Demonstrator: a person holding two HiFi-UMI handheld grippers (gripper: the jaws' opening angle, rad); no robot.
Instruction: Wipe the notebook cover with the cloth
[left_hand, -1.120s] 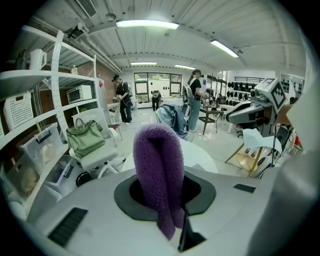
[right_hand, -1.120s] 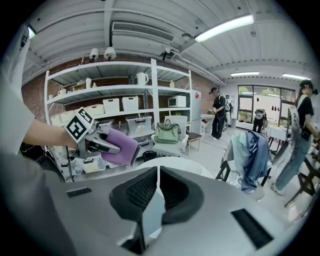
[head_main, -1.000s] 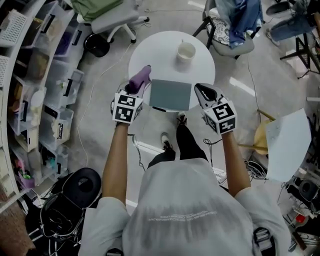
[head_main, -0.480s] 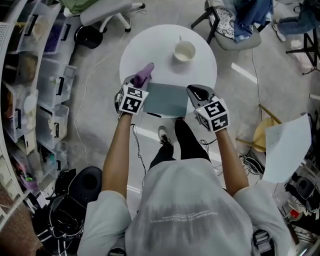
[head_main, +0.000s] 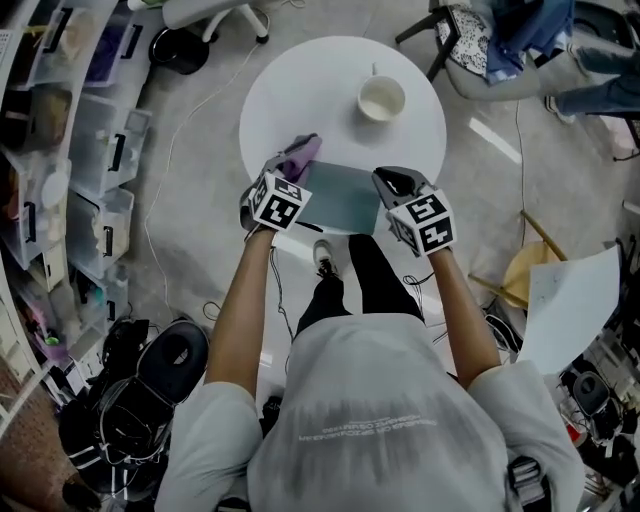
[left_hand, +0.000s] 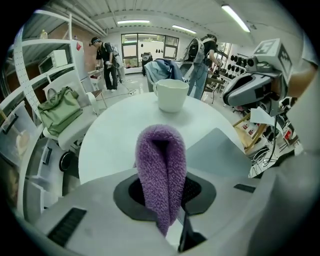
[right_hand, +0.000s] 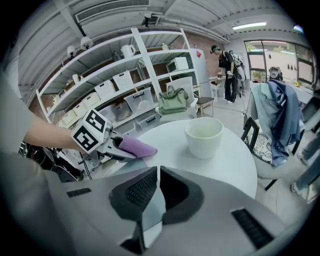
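A grey-green notebook (head_main: 340, 198) lies flat at the near edge of the round white table (head_main: 300, 90). My left gripper (head_main: 288, 172) is shut on a folded purple cloth (head_main: 300, 152), which sticks out past its jaws (left_hand: 161, 165) and hangs over the notebook's far left corner (left_hand: 215, 152). My right gripper (head_main: 387, 182) is at the notebook's right edge. Its jaws stand nearly together (right_hand: 156, 172) with the pale notebook edge (right_hand: 150, 210) between them. From that side I see the left gripper (right_hand: 117, 147) and the cloth (right_hand: 136, 147).
A white cup (head_main: 381, 98) stands at the back of the table, beyond the notebook. A thin black pen (head_main: 314, 226) lies by the notebook's near left corner. Shelves with plastic bins (head_main: 70, 150) line the left. Chairs (head_main: 480, 50) stand behind the table and cables cross the floor.
My left gripper has swung inward with the cloth, from beside the notebook to over its far left corner. The right gripper has stayed at the notebook's right edge.
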